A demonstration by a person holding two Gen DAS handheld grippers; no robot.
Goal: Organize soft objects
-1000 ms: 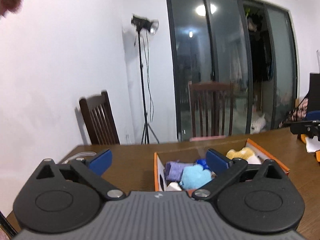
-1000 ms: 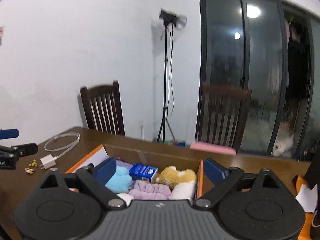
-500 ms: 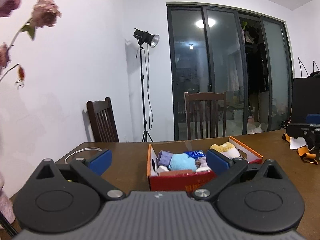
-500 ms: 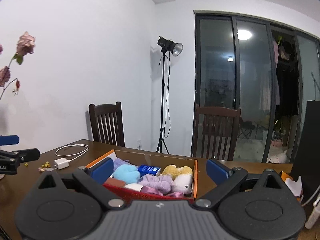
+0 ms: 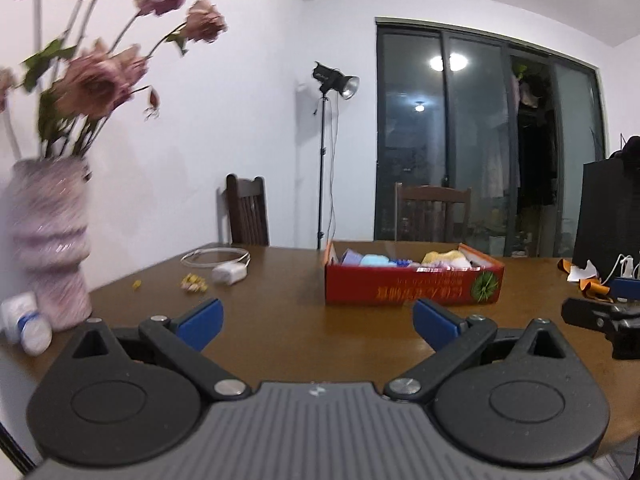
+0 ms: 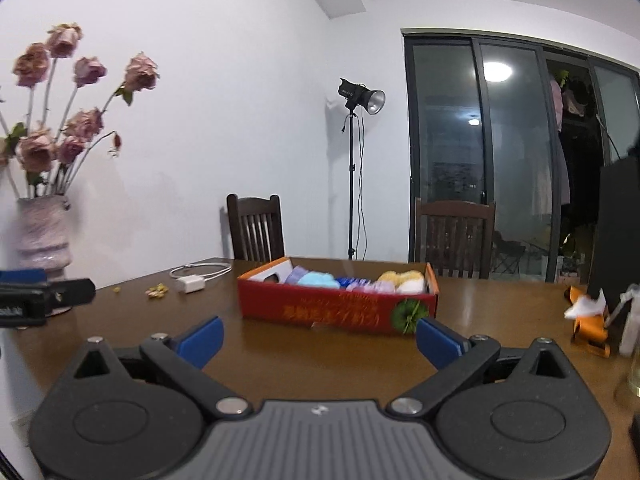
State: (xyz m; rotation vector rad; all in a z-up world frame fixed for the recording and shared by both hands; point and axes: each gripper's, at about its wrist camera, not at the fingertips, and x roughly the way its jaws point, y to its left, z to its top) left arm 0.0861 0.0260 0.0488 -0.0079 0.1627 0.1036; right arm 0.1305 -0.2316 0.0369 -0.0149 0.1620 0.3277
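A red cardboard box (image 5: 412,286) sits on the brown table, filled with soft objects: a light blue plush (image 5: 374,260), purple cloth and a yellow plush (image 5: 440,257). It also shows in the right wrist view (image 6: 336,310), with the blue plush (image 6: 316,279) and yellow plush (image 6: 402,277) inside. My left gripper (image 5: 318,320) is open and empty, well short of the box. My right gripper (image 6: 318,338) is open and empty, just in front of the box.
A vase of dried roses (image 5: 52,240) stands at the table's left edge, next to a white bottle (image 5: 24,322). A white charger with cable (image 5: 226,272) and small yellow bits lie behind. Orange and white scraps (image 6: 588,316) lie at the right. Two chairs stand behind.
Both grippers have pulled back from above the box and dropped lower. The box now sits farther ahead and is seen from the side. Both stay open and empty.
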